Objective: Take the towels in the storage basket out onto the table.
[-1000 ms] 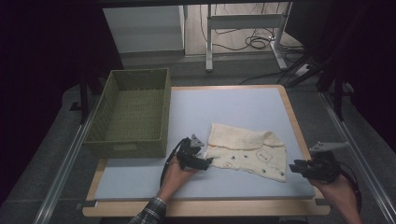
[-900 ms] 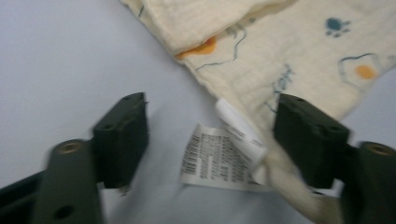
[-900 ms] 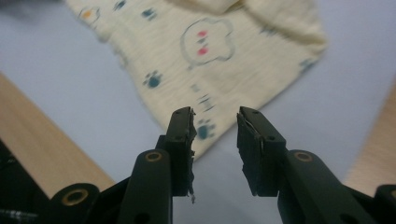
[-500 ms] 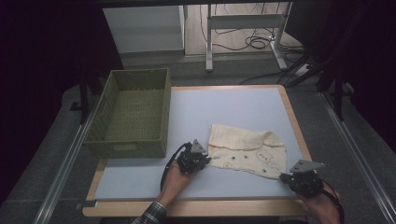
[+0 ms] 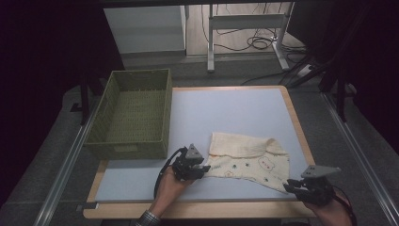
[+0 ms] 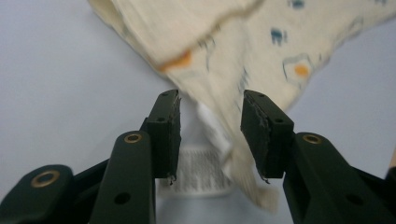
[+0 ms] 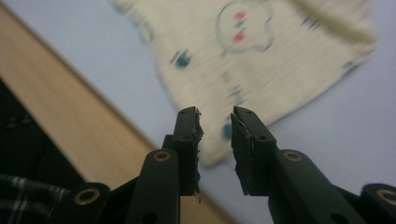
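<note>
Working on this little cream garment [image 5: 249, 157] with the printed animals, which lies crumpled on the pale blue mat near the front right of the table [image 5: 235, 108], partly folded over on itself. I've got a gripper at each end of it, I guess so I can spread it flat or fold it with 2 corners under control.

My left gripper [image 5: 200, 168] sits at the cloth's left edge. In the left gripper view the jaws stand partly apart, having just been opening, and a fold of fabric [image 6: 224, 116] with its white label [image 6: 198, 170] hangs in the gap. The pads [image 6: 170, 135] don't look pressed on it, so I'd call that loose, not a grip.

My right gripper [image 5: 295, 184] is at the near right corner, close to the table's wooden rim [image 7: 70, 121]. Its jaws have also just been opening, a narrow gap, with the cloth's corner [image 7: 219, 140] lying right between the tips, not pinched as far as I can tell.

The green woven basket [image 5: 131, 113] sits off to the left, well apart from the garment, probably where it ends up once folded.
</note>
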Demonstrator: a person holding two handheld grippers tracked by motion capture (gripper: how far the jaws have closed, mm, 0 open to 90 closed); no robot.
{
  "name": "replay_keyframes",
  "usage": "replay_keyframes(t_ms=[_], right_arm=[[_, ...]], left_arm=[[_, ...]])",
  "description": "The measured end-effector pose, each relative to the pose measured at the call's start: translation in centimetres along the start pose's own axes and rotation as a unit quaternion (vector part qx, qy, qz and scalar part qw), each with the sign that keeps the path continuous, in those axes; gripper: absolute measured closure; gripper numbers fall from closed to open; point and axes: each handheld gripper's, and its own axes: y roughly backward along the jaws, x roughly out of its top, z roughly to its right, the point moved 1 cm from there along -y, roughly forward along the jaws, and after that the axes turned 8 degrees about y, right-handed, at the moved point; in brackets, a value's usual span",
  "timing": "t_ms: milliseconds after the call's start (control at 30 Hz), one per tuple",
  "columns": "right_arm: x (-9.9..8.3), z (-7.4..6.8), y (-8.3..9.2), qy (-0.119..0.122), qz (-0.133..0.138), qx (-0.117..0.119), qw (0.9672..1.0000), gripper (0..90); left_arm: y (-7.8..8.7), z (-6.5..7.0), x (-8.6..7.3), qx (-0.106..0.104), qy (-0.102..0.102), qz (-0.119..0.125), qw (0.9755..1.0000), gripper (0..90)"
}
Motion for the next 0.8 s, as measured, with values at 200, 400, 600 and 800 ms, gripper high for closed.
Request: replay_keyframes(t_ms=[200,400,600,800], right_arm=[[3.6,3.3,-2.7,-0.003,0.015,-0.017,0.9997,71.8],[6.0,5.3,-4.8,-0.006,0.021,-0.022,0.9995,71.7],[7.0,7.2,-7.9,-0.007,0.004,-0.027,0.9996,64.6],[6.3,7.7,-9.1,0.006,-0.010,-0.045,0.9989,78.0]], left_arm=[[-1.6,-0.9,2.7,0.000,-0.012,0.003,0.9999,56.1],[-3.8,-1.3,3.9,0.006,-0.026,-0.001,0.9996,48.7],[-5.3,-2.3,3.6,0.011,-0.012,-0.015,0.9998,48.9],[-5.8,-2.7,3.3,0.006,0.000,-0.017,0.9998,73.0]])
